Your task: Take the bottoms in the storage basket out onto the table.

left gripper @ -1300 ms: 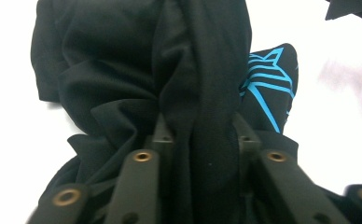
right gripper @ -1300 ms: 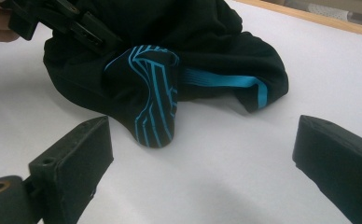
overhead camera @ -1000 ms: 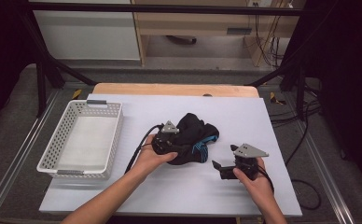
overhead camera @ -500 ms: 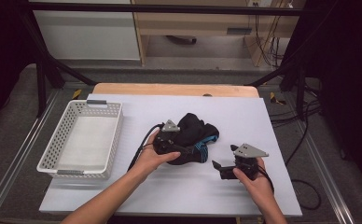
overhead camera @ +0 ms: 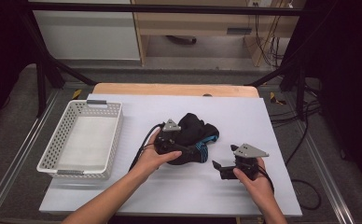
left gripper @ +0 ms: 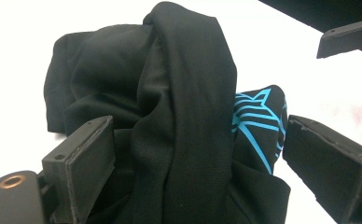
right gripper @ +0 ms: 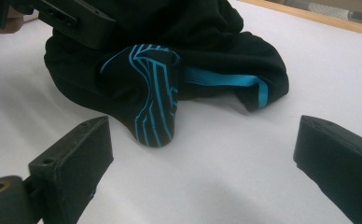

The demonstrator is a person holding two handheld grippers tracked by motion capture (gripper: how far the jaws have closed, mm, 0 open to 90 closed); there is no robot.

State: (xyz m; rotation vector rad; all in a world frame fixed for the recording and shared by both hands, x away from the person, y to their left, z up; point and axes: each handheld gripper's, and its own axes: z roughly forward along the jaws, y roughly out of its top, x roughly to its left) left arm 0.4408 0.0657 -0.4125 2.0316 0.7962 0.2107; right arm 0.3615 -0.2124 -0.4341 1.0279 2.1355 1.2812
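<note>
A crumpled black garment (overhead camera: 195,133) with blue line print lies in the middle of the white table top. My left gripper (overhead camera: 188,150) sits against its near left side. In the left gripper view this gripper (left gripper: 198,126) is open, with a thick fold of the garment (left gripper: 184,93) standing between its wide-apart jaws. My right gripper (overhead camera: 216,165) rests on the table to the right of the garment. It (right gripper: 205,123) is open, with bare table between its jaws, and points at the garment's blue-printed fold (right gripper: 153,93).
A white perforated basket (overhead camera: 116,135) stands at the left of the white table top (overhead camera: 263,121). A wooden strip (overhead camera: 170,88) runs along the far edge. Cables trail on the floor to the right.
</note>
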